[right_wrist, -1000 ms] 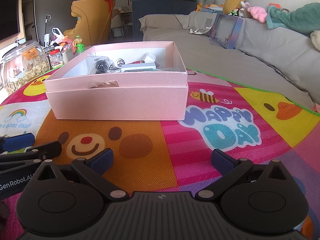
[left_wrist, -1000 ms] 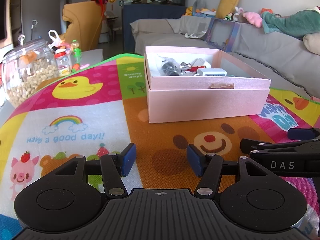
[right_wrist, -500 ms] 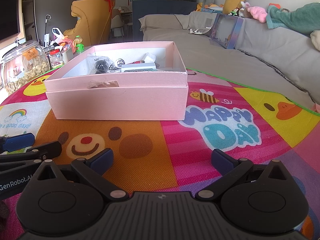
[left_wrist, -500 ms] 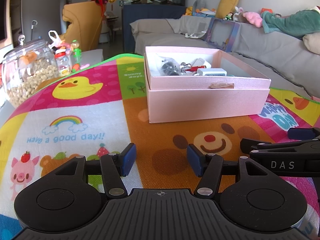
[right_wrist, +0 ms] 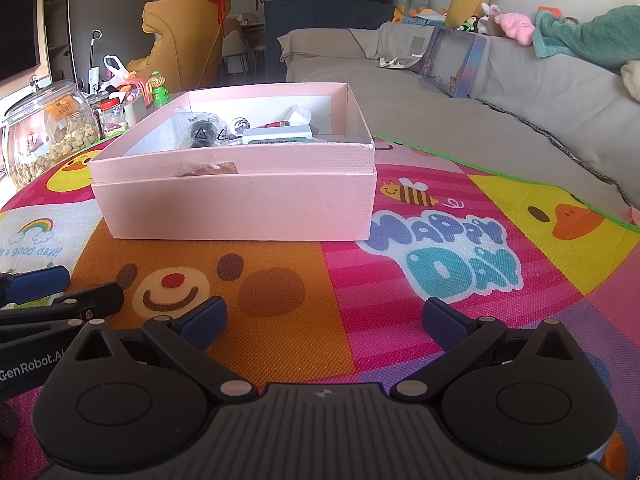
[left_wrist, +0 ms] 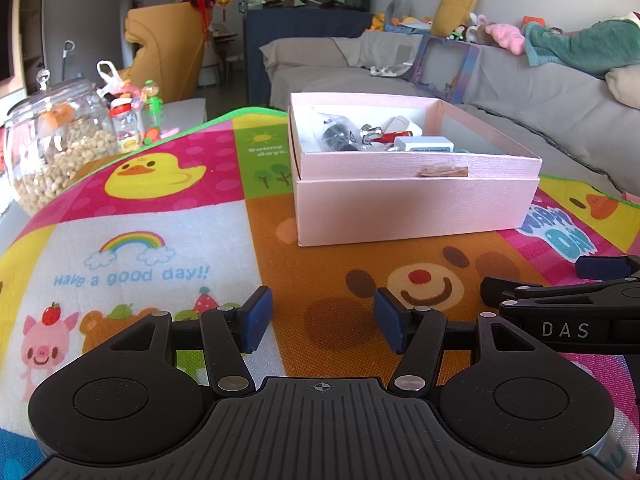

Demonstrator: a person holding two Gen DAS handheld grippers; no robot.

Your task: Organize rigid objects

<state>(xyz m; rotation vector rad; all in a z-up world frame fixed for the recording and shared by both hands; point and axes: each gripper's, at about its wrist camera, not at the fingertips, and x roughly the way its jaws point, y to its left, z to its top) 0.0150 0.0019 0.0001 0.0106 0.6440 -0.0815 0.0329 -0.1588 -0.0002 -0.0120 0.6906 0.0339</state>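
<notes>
A pink open box [left_wrist: 412, 204] [right_wrist: 240, 204] stands on a colourful play mat [left_wrist: 140, 240] [right_wrist: 440, 264]. Inside lie several small items: a black part in a clear bag [left_wrist: 336, 136] [right_wrist: 202, 132], a white rectangular adapter [left_wrist: 424, 145] [right_wrist: 276, 136], a red stick [left_wrist: 396, 134] and a shiny metal piece [right_wrist: 239, 125]. My left gripper [left_wrist: 322, 320] rests low over the mat, in front of the box, open and empty. My right gripper [right_wrist: 322, 320] sits beside it to the right, open wider, also empty. Each wrist view catches the other gripper's fingers [left_wrist: 600, 268] [right_wrist: 36, 282] at its edge.
A glass jar of snacks [left_wrist: 52, 140] [right_wrist: 44, 136], small bottles and toys [left_wrist: 128, 120] stand past the mat's left edge. A grey sofa [left_wrist: 520, 92] [right_wrist: 500, 92] with a boxed toy, cushions and plush toys runs behind and to the right. A yellow armchair [left_wrist: 168, 48] is far back.
</notes>
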